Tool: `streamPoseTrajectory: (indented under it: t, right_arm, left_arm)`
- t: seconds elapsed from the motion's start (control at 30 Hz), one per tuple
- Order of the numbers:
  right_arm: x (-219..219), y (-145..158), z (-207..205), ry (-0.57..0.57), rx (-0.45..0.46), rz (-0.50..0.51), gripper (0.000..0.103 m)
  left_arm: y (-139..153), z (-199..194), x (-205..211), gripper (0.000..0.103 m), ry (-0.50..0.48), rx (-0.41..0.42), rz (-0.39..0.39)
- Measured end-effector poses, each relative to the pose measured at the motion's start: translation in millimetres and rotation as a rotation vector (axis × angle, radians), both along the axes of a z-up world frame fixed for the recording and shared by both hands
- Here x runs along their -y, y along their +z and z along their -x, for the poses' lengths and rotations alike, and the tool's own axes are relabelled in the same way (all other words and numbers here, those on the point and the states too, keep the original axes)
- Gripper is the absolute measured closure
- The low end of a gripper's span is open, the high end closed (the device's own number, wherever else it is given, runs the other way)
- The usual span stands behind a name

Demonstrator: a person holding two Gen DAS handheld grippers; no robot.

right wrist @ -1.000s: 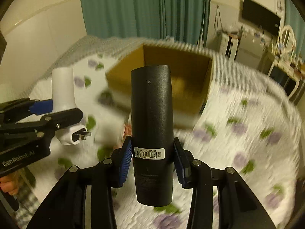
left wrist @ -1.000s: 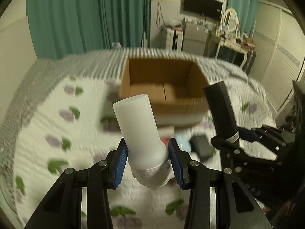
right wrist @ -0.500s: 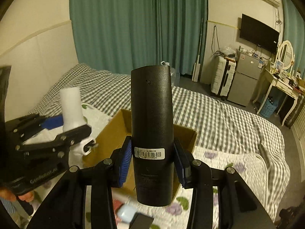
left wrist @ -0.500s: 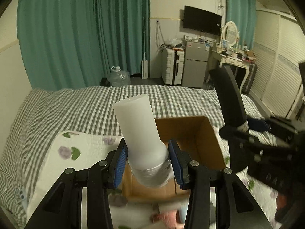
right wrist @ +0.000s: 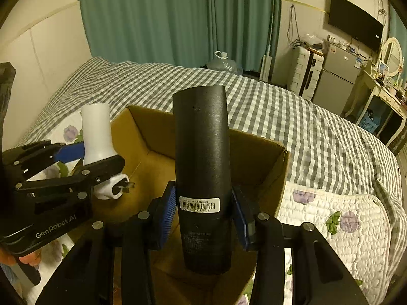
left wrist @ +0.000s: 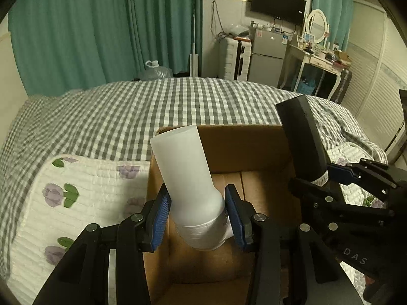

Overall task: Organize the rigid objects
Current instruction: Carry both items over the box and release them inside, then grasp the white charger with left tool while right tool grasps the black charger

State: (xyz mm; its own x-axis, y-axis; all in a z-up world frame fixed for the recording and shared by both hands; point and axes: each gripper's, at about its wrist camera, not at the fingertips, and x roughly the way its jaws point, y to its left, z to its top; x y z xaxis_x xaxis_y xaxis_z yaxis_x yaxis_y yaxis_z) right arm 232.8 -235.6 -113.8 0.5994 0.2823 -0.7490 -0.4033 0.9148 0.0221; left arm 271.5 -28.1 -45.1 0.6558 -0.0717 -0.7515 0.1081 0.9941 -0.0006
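A white plug-in device (left wrist: 183,167) with a round body and metal prongs (right wrist: 124,186) sits between the blue pads of my left gripper (left wrist: 195,211). Its jaws are opening, though the pads still touch it. A black remote (right wrist: 201,157) with a barcode label stands upright in my right gripper (right wrist: 203,211), which is shut on it. Both are held over the open cardboard box (left wrist: 244,142), whose inside looks bare. The right gripper (left wrist: 315,178) appears at the right in the left wrist view, the left gripper (right wrist: 94,157) at the left in the right wrist view.
The box (right wrist: 145,134) rests on a bed with a grey checked cover (left wrist: 152,106) and a white floral quilt (left wrist: 89,178). Behind are teal curtains (left wrist: 101,25), a water jug (left wrist: 157,72), a small fridge (left wrist: 267,58) and a dressing table (left wrist: 320,58).
Both grippers have travelled forward over the bed with their objects and now hang above the open box. The small items on the quilt have dropped out of view.
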Motion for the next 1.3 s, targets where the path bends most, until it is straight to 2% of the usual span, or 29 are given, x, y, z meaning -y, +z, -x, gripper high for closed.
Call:
streamPoseTrajectory:
  t: [0.1,0.17,0.2,0.3,0.5,0.67,0.8,1.0,1.1,1.3]
  right_arm:
    - [2.2,18.8,16.4,-0.004,0.052,0.020,0.061]
    - [5.1,31.3,24.8,-0.027,0.069,0.038,0.052]
    - [8.3,39.2,32.1,-0.046,0.081,0.047,0.045]
    - [17.5,67.9,62.2,-0.067,0.128,0.081,0.041]
    - [32.2,113.9,123.0,-0.097,0.212,0.078,0.016]
    - [41.5,126.3,170.7,-0.120,0.247,0.053,0.008]
    - [45.5,114.5,198.6,-0.133,0.240,0.052,0.006]
    - [56.6,77.7,214.7,-0.166,0.186,0.018,0.003]
    - [59.0,55.9,210.8,-0.187,0.153,0.022,0.003]
    - [50.9,8.3,182.1,-0.195,0.069,0.061,0.003]
  left_arm:
    - [15.8,12.7,0.0,0.056,-0.010,0.044,0.004]
    - [29.9,25.1,-1.0,0.046,-0.003,0.060,-0.003]
    - [34.9,29.7,-1.1,0.046,0.000,0.066,-0.007]
    - [60.8,56.7,0.9,0.041,-0.012,0.103,-0.041]
    - [101.5,114.5,-4.4,0.031,-0.010,0.184,-0.063]
    - [111.6,157.4,-15.0,0.030,-0.010,0.192,-0.024]
    - [103.0,181.7,-22.1,0.030,0.013,0.218,-0.036]
    - [70.4,202.1,-26.8,0.030,0.047,0.194,-0.049]
    - [44.5,197.0,-30.8,0.030,0.066,0.134,-0.012]
    - [-11.2,179.2,-25.2,0.030,0.080,0.011,0.012]
